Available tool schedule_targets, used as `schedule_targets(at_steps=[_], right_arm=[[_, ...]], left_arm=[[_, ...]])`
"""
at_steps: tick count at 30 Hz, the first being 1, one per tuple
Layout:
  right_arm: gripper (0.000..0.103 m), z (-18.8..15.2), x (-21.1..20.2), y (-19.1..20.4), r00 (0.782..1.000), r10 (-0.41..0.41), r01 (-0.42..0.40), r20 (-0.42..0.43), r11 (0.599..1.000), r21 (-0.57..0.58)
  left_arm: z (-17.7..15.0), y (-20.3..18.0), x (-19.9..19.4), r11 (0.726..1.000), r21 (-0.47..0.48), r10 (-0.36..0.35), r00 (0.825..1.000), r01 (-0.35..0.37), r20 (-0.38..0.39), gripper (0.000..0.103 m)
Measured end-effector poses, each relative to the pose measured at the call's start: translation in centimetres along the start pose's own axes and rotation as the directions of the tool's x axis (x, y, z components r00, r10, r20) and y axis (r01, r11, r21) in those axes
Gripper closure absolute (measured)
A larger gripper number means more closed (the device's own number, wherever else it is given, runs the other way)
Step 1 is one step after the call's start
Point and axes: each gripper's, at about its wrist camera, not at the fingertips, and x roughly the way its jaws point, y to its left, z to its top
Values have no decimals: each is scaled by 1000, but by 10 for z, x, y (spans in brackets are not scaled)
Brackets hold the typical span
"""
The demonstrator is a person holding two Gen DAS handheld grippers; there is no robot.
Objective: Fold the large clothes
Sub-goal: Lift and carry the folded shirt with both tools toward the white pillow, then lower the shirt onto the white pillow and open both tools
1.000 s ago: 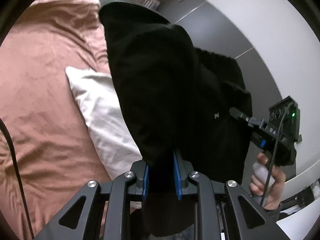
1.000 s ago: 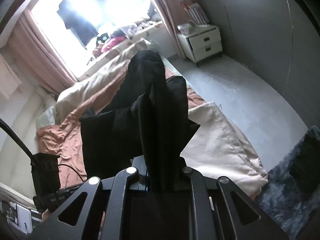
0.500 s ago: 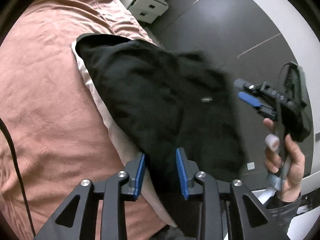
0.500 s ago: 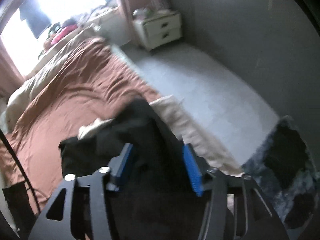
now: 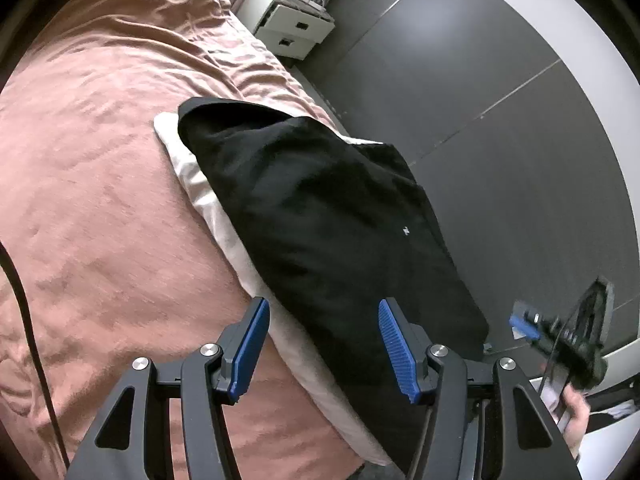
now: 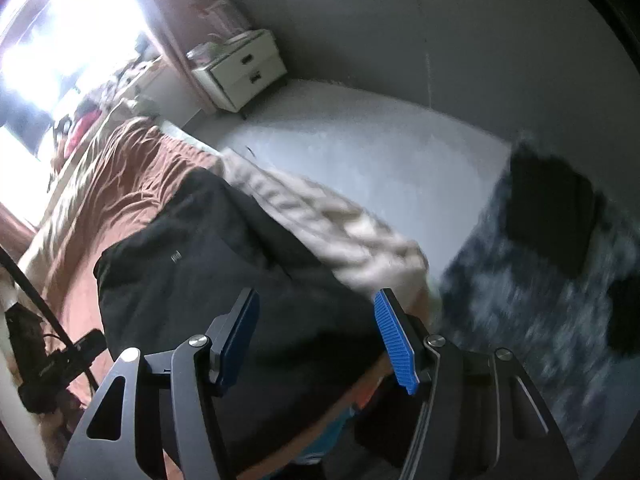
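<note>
In the left wrist view I see the bed [image 5: 100, 200] with its pink-brown cover filling the whole left half of the frame. The grey floor [image 5: 500, 140] takes the right half. A black garment [image 5: 320, 220] lies in the centre of the frame, spread over a white pillow [image 5: 208, 196] at the edge of the bed; the pillow shows as a pale strip along the garment's left side. In the right wrist view the same garment [image 6: 200, 280] lies at lower centre, with the cream pillow [image 6: 340, 232] to its right, and a dark shaggy rug [image 6: 540, 300] is at the right side, blurred.

A white nightstand [image 5: 292, 28] stands at the upper centre of the left view.

My left gripper [image 5: 320, 344] has its jaws half wide; they have just been opening, and the blue pads do not press the cloth that lies between them. My right gripper [image 6: 316, 336] has also just opened to a medium width above the garment and grips nothing. In the left view it appears, blurred, at the lower right [image 5: 560, 336], held by a hand [image 5: 572, 408].
</note>
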Motion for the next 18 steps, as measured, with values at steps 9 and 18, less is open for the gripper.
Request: schedule_targets(at_steps=[9, 18], right_arm=[[37, -25, 38, -57, 980, 177, -152, -86, 958, 243], [88, 0, 14, -58, 987, 161, -155, -1, 957, 245]], left_arm=[[5, 8, 15, 1000, 22, -4, 1000, 5, -18, 44], [17, 5, 13, 997, 74, 29, 999, -30, 17, 55]])
